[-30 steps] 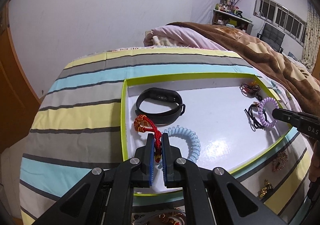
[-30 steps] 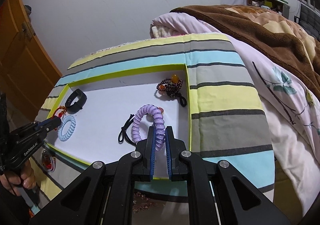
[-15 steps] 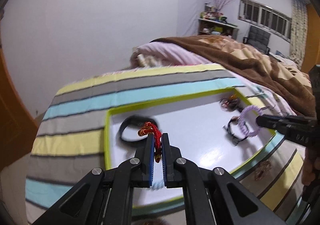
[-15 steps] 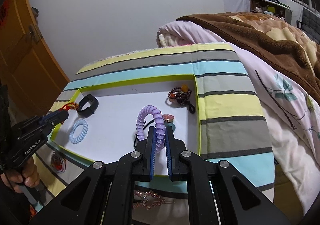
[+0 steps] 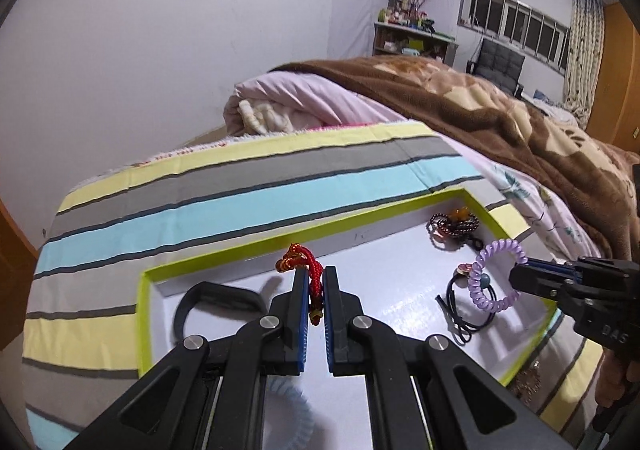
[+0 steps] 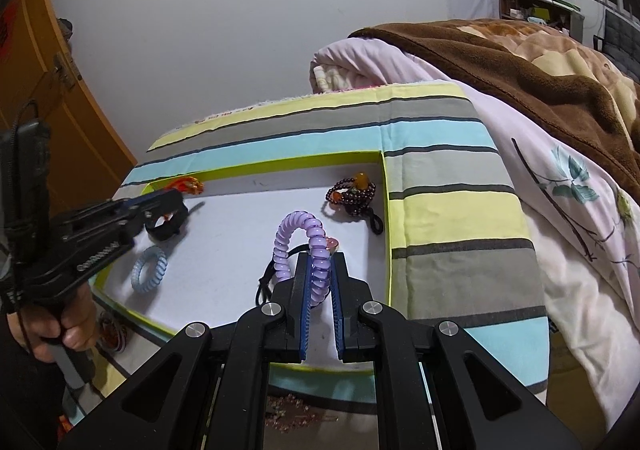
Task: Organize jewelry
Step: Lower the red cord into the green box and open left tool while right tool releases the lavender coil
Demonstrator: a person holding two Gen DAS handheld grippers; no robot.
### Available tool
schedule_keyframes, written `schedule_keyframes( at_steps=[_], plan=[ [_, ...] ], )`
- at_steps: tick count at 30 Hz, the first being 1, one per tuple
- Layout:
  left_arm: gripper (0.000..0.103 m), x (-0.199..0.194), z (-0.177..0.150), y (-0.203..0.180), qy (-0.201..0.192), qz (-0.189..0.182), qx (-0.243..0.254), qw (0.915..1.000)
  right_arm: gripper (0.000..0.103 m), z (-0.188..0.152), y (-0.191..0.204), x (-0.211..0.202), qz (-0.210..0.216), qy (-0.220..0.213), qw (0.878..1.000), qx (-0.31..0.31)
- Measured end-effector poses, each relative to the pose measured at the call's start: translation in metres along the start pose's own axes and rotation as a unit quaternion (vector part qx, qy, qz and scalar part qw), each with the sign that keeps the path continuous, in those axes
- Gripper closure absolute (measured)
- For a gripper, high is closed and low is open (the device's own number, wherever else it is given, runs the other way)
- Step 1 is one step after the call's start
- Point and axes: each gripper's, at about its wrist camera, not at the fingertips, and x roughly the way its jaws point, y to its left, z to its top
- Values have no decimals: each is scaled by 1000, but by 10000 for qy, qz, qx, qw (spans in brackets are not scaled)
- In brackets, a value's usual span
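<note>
A white tray with a lime-green rim point(image 5: 360, 216) point(image 6: 280, 162) lies on the striped bedspread. My left gripper point(image 5: 316, 276) point(image 6: 176, 196) is shut on a red braided cord bracelet point(image 5: 306, 262) point(image 6: 186, 184), held above the tray's far left part. Above the tray's right side my right gripper point(image 6: 320, 264) point(image 5: 520, 276) is shut on a purple spiral hair tie point(image 6: 302, 234) point(image 5: 496, 282). On the tray lie a black wristband point(image 5: 218, 304) point(image 6: 162, 228), a light-blue spiral hair tie point(image 6: 149, 268) point(image 5: 294, 422), a dark bead bracelet point(image 5: 454, 224) point(image 6: 354, 196) and a black cord with a charm point(image 5: 464, 310) point(image 6: 276, 270).
A brown blanket point(image 5: 500, 118) and a pale quilt point(image 6: 560, 210) cover the bed to the right. More trinkets point(image 6: 114, 334) lie on the bedspread in front of the tray. A hand point(image 6: 66, 324) grips the left tool's handle. A wooden door point(image 6: 52, 90) stands at left.
My left gripper lifted the red cord bracelet off the tray near the blue hair tie and carried it toward the tray's far side. The right gripper still holds the purple hair tie, raised slightly.
</note>
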Motion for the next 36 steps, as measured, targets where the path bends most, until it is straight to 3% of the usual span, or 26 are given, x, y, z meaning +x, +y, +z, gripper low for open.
schedule_keyframes(
  at_steps=[6, 14, 20, 33, 36],
  plan=[
    [97, 19, 4, -14, 120, -50, 202, 9997, 94, 8, -9, 9, 90, 27, 9998, 159],
    [95, 29, 9, -20, 282, -377, 183, 9987, 94, 16, -9, 29, 193, 206, 9993, 237],
    [82, 29, 10, -19, 246, -677, 78, 9974, 93, 25, -9, 39, 194, 278, 9991, 264],
    [77, 7, 1, -10, 102, -610, -224, 9978, 86, 20, 0, 30, 12, 318, 9995, 82],
    [77, -9, -3, -12, -23, -565, -206, 9982, 79, 17, 5, 19, -15, 226, 9997, -35]
  ],
)
